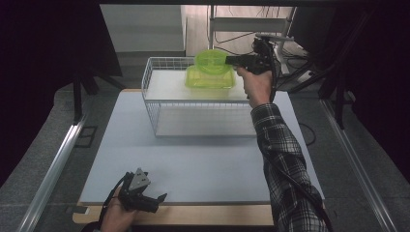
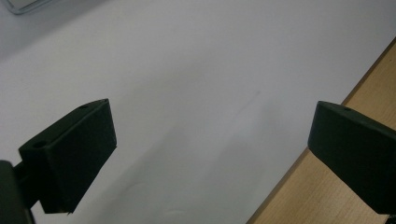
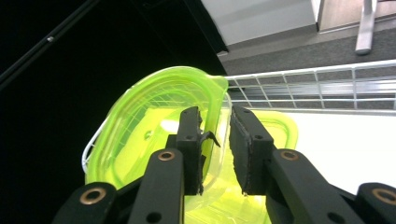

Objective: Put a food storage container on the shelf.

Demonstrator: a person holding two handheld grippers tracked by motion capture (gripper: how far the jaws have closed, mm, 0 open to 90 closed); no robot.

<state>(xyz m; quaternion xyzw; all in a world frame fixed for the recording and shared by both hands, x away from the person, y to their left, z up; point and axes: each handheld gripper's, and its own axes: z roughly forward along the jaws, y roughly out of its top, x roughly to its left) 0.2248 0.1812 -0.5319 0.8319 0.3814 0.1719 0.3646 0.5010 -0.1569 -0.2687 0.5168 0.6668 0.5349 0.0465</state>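
A pale grey table top (image 1: pixel 203 159) is seen first, smooth and matt, with a strip of light wood (image 2: pixel 369 98) along its near edge. On its far half a white wire basket (image 1: pixel 150 79) is set, box-shaped, its walls a fine square mesh.

Inside the basket, towards its right end, two translucent lime-green plastic pieces are found: a flat rounded-rectangle container (image 1: pixel 209 80) lying on the basket floor, and a glossy bowl-like lid (image 1: pixel 211 60) tipped up on its edge above it, leaning at the basket's far wall.

The right gripper (image 1: pixel 231 60) is held level at the basket's right end. In the right gripper view the lid's rim (image 3: pixel 215 100) is caught between the two black jaws, which are narrowly parted; a small gap is left at the right pad, so a firm squeeze cannot be confirmed. The pads' worn, ragged edges are picked out here, and the mesh is seen through the plastic.

The left gripper (image 1: pixel 155 202) is kept well short of the basket, at the table's near edge, its jaws spread wide with nothing between them.
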